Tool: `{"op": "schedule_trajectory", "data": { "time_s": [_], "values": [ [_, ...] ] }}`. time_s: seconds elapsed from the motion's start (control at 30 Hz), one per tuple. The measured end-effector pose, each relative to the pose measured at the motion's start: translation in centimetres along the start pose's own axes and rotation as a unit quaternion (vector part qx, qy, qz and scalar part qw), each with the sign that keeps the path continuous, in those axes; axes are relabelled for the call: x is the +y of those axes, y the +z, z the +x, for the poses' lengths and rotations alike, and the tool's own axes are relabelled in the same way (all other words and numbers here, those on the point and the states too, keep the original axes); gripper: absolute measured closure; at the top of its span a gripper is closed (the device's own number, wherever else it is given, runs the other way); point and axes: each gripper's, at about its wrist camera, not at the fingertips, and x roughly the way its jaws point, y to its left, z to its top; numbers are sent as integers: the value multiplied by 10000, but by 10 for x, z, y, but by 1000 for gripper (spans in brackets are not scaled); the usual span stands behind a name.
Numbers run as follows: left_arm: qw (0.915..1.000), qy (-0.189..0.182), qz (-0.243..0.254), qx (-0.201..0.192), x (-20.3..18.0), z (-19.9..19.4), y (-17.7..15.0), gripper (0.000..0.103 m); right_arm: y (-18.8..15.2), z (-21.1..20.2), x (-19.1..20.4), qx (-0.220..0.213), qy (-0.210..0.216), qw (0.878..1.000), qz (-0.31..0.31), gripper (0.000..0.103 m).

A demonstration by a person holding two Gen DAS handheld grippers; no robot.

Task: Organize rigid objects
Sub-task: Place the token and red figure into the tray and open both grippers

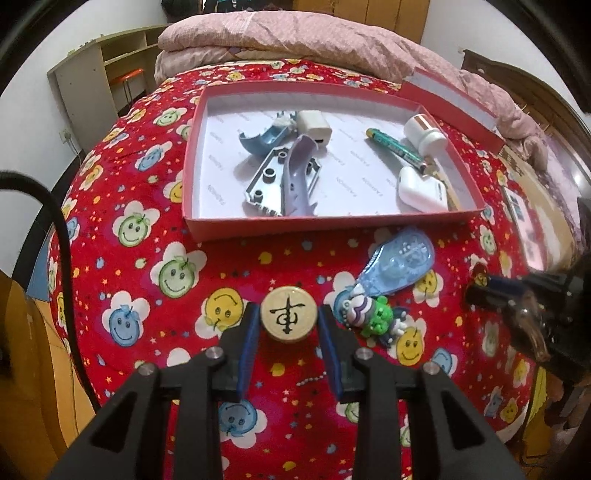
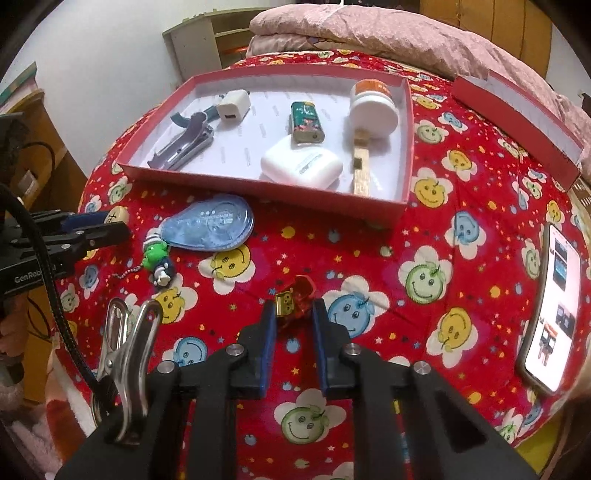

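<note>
So the whole thing happens on a bed (image 1: 147, 236) with a loud red smiley-flower blanket, and I'll place everything off the red box (image 1: 325, 221) sitting mid-bed. Left of the box, past the bed edge, there's a pale wall and a light wooden shelf unit (image 1: 96, 62). Behind the box a pink quilt (image 1: 295, 33) is piled up, and wooden cupboard doors stand further back.

Left gripper (image 1: 289, 320) is in front of the box, jaws clamped on a round cream chess piece (image 1: 289, 318) with a black character on top; it's a flat disc, face up, so no real long axis. Just right of it, still in front of the box, a blue correction tape dispenser (image 1: 400, 262) lies flat, long axis slanting toward the box, with a green charm (image 1: 378, 317) at its near end.

Right gripper (image 2: 294, 314) is further right in front of the box, jaws pinched on a small red and gold thing (image 2: 295, 297) that points away toward the box. Right of the box: its lid (image 2: 517, 110) behind and a lit phone (image 2: 554, 310) near the bed edge.
</note>
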Motion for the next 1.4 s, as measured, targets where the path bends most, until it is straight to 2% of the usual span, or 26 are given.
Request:
{"op": "schedule_trajectory", "data": {
  "time_s": [0.4, 0.7, 0.97, 1.4],
  "values": [
    [9995, 125, 179, -223, -2, -14, 17, 70, 14, -16, -9, -102, 1, 9999, 121, 84],
    [9993, -88, 153, -344, 1, -24, 50, 70, 40, -26, 0, -180, 123, 9997, 138, 84],
    [9994, -128, 128, -301, 3, -11, 65, 70, 67, -25, 8, -229, 148, 9996, 97, 84],
    [9999, -73, -46, -55, 12, 23, 75, 70, 92, 5, 18, -177, 166, 9994, 249, 84]
  ]
}}
